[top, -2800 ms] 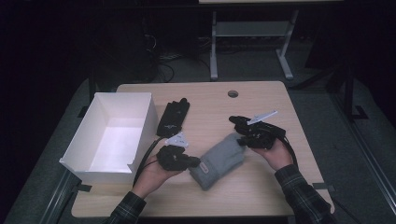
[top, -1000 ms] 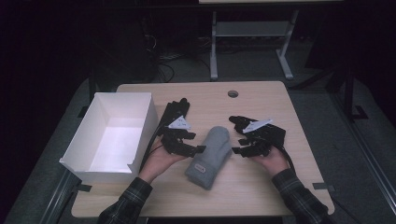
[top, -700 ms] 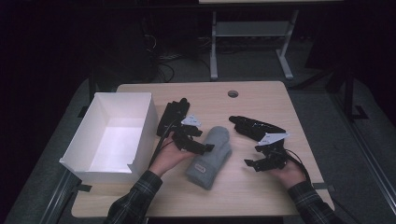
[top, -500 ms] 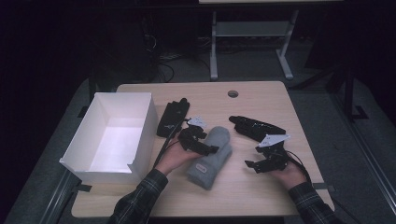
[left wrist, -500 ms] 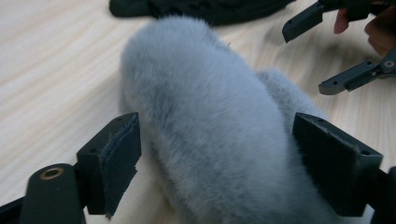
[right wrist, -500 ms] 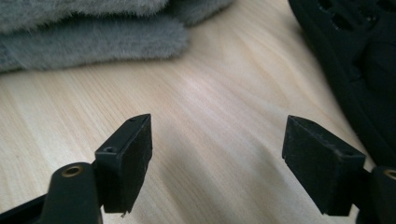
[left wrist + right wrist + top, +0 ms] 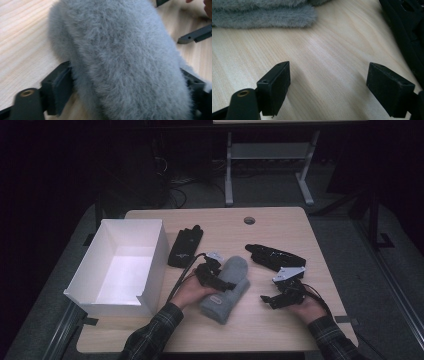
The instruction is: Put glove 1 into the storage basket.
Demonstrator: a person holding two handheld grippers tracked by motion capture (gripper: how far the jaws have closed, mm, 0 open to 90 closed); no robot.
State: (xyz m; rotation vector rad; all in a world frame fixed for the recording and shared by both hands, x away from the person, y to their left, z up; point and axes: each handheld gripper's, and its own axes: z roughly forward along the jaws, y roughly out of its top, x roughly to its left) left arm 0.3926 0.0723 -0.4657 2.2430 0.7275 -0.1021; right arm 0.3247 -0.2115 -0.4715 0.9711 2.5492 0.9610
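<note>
Left claw [image 7: 216, 279] now straddles grey mitten [image 7: 227, 287]

An open white box [image 7: 120, 265] sits at the left of the tabletop [image 7: 260, 330]. A flat black case [image 7: 185, 246] lies just right of it, a long black object [image 7: 275, 257] right of centre, a metal frame [image 7: 265, 155] at the top.

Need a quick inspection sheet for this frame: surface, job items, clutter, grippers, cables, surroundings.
Surface: light wooden table, round hole near its far edge.
Job's things: grey fuzzy mitten lying flat at centre.
Clutter: white open box at left; black flat device; black elongated object.
Grippers: left gripper straddles the mitten, jaws just opening; right gripper open over bare wood, nothing between.
Cables: black cable trails from the left gripper.
Surroundings: dark room, metal frame behind.
</note>
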